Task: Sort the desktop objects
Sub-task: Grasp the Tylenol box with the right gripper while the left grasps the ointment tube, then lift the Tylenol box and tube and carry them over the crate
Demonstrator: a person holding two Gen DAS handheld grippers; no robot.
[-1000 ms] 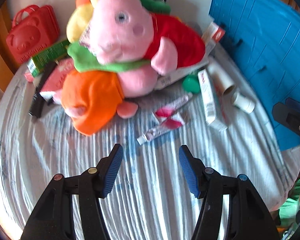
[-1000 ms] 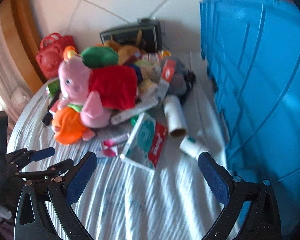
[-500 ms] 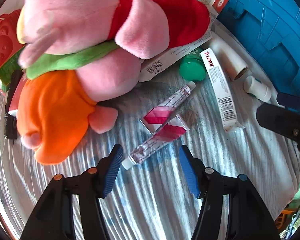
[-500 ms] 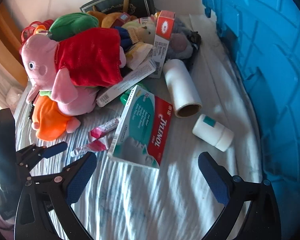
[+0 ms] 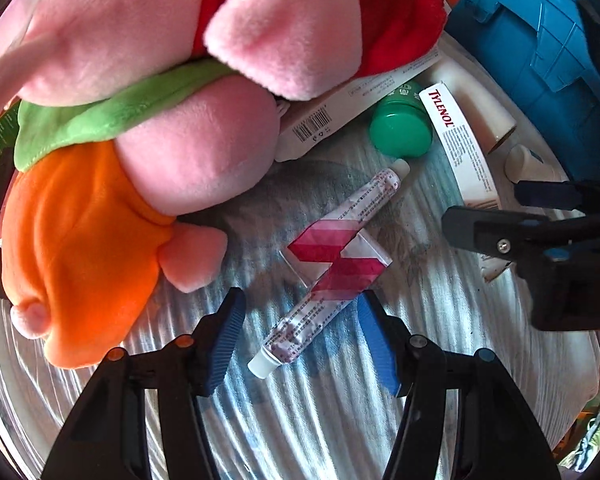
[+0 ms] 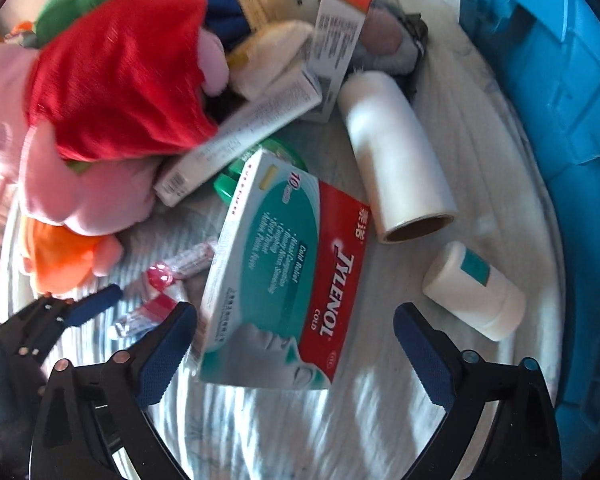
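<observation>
The left gripper (image 5: 300, 336) stands with jaws apart around the capped lower end of a pink-striped ointment tube (image 5: 312, 312), which lies diagonally on the striped cloth (image 5: 340, 408), cap toward the camera. A second tube (image 5: 364, 204) runs on beyond it. The right gripper (image 6: 296, 344), jaws wide apart, straddles the near end of the Tylenol box (image 6: 284, 280); bare cloth lies nearer, plush toys (image 5: 140, 128) crowd the left.
</observation>
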